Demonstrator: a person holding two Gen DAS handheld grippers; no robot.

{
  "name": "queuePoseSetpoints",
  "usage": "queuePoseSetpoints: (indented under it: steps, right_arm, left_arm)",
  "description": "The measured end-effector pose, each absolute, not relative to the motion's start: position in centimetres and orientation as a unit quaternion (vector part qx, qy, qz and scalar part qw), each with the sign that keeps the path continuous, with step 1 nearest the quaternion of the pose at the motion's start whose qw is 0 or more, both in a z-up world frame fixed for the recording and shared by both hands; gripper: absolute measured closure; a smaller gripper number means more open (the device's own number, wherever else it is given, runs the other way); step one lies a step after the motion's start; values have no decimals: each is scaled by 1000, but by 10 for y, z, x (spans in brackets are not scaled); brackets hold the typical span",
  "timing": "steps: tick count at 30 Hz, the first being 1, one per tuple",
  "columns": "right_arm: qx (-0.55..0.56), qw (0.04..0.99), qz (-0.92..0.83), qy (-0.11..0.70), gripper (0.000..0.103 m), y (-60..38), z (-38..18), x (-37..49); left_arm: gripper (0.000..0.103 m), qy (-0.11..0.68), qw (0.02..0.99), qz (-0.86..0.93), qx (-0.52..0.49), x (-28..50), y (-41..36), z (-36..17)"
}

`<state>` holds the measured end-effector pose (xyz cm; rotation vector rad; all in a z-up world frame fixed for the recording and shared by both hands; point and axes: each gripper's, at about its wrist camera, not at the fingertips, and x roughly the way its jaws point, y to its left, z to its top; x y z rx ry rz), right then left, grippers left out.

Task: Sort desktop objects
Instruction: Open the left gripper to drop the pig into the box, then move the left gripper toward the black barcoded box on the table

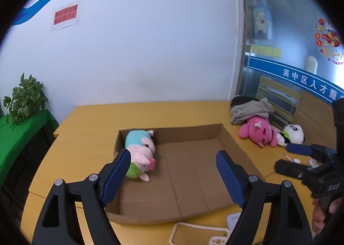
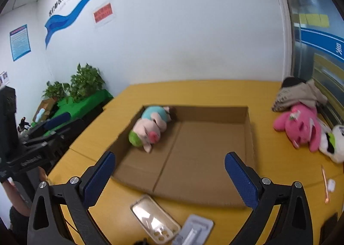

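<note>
Cardboard makes up the shallow, flat-bottomed box (image 1: 193,171), its creased floor panels bare and its low walls standing on a smooth yellow wooden table (image 1: 90,120). At about nine o'clock inside the box, against the left wall, lies a soft pig toy (image 1: 142,154): pale pink plush body, bright pink snout, light blue back and a fuzzy green patch at its near end. Toward six o'clock, on the table just in front of the box, lie a clear phone case (image 2: 155,220) with rounded corners and a flat plastic tray (image 2: 193,231) beside it. At two o'clock, well apart from the box, a hot-pink plush toy (image 1: 258,133) lies touching a white-and-black panda toy (image 1: 293,134), with a crumpled grey cloth (image 1: 249,110) just behind them. A thin stick (image 2: 324,182) rests near the table's right edge.

The left gripper (image 1: 174,171) hangs above the box, its ribbed blue pads (image 1: 117,171) spread wide and released, touching nothing. The right gripper (image 2: 169,177) is likewise fully spread, empty, over the box's near wall.
</note>
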<state>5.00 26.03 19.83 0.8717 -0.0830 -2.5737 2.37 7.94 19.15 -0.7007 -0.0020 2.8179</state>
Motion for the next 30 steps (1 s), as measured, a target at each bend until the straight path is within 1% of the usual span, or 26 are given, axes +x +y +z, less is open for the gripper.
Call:
queuePoseSetpoints:
  steps: [3, 7, 15, 30]
  right_arm:
    - [331, 201, -922, -31, 0, 267, 181, 58]
    - [342, 188, -919, -46, 0, 277, 171, 64]
    - [336, 190, -922, -40, 0, 287, 169, 71]
    - [347, 185, -919, -37, 0, 299, 157, 69]
  left_arm:
    - [21, 12, 121, 961, -248, 37, 91, 187]
    - [21, 13, 125, 958, -257, 54, 100, 182]
    - [21, 0, 145, 951, -273, 67, 109, 177]
    - [21, 7, 198, 938, -284, 80, 133, 164]
